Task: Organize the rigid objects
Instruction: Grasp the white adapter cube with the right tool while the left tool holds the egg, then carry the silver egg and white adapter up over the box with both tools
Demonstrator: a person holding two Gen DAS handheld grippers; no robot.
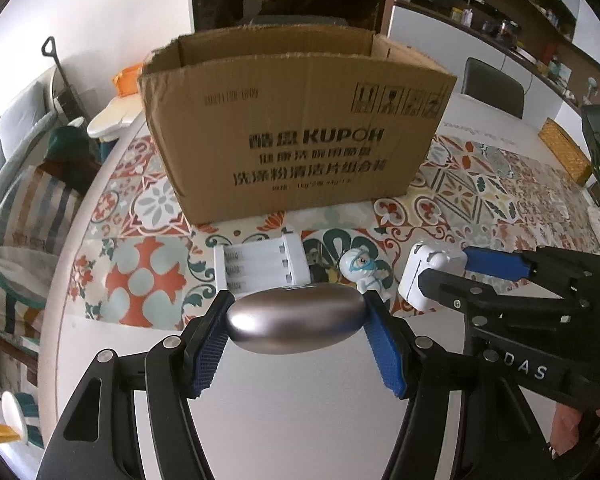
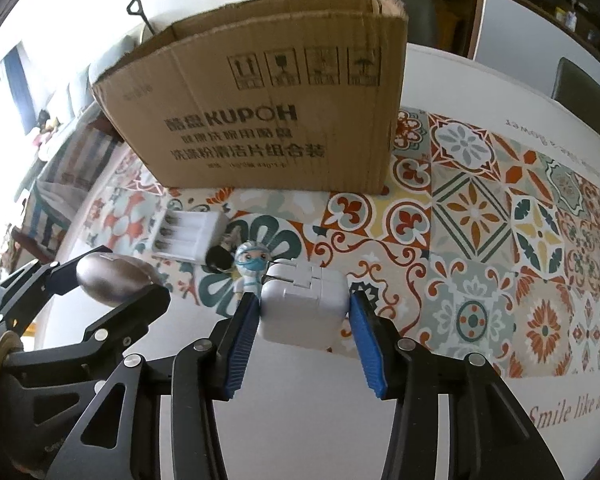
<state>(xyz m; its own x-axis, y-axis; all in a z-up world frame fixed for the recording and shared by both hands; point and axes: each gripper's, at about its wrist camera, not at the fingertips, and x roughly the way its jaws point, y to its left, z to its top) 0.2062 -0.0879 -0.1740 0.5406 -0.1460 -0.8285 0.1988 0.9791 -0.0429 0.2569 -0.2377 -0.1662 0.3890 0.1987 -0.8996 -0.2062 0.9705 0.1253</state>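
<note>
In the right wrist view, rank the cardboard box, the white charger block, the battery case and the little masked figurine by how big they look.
1. Brown cardboard box
2. White square charger block, enlarged by nearness
3. Clear plastic battery case
4. Small masked figurine

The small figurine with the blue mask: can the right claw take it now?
Probably not. The right claw is shut on the white square power adapter, so it has no free grip, though the small masked figurine stands just beyond it on the patterned tablecloth.

brown cardboard box (image 1: pixel 296 120), silver oval case (image 1: pixel 296 318), white charger (image 2: pixel 304 306), floral-tiled tablecloth (image 2: pixel 480 216).
</note>
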